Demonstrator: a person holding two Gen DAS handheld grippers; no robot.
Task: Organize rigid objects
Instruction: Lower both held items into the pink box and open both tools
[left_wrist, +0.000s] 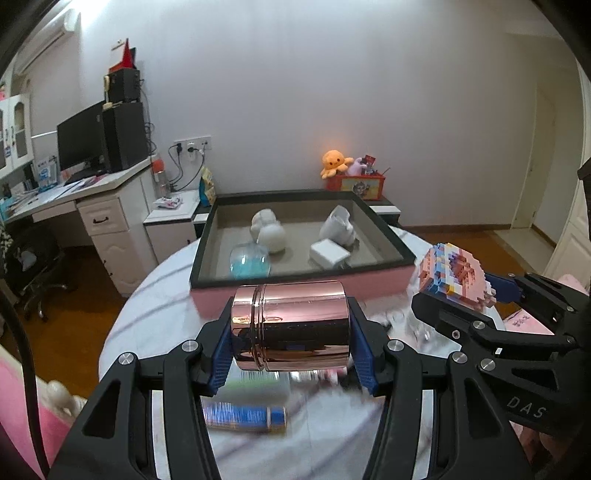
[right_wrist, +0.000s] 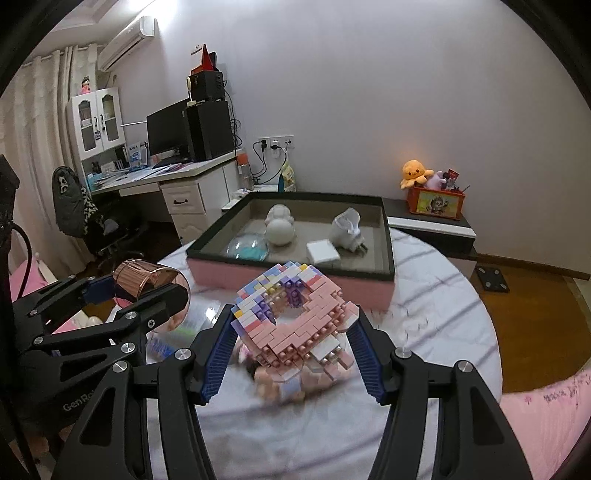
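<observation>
My left gripper (left_wrist: 291, 328) is shut on a shiny rose-gold metal canister (left_wrist: 290, 325), held sideways above the table; the same canister (right_wrist: 147, 288) shows at the left of the right wrist view. My right gripper (right_wrist: 291, 332) is shut on a pink and pastel brick-built model (right_wrist: 291, 314), lifted off the cloth, and that model (left_wrist: 456, 275) appears at the right of the left wrist view. Ahead of both stands a shallow pink box with a dark rim (left_wrist: 295, 275) (right_wrist: 288, 282), holding white figurines (left_wrist: 267, 230), a white block (left_wrist: 328, 254) and a clear dome with blue inside (left_wrist: 249, 262).
A round table under a white striped cloth (right_wrist: 424, 314) carries the box. A blue tube (left_wrist: 245, 417) and blurred small items lie below the left gripper. A desk with a monitor (left_wrist: 81, 142) stands far left; a low cabinet with plush toys (right_wrist: 432, 188) at the back right.
</observation>
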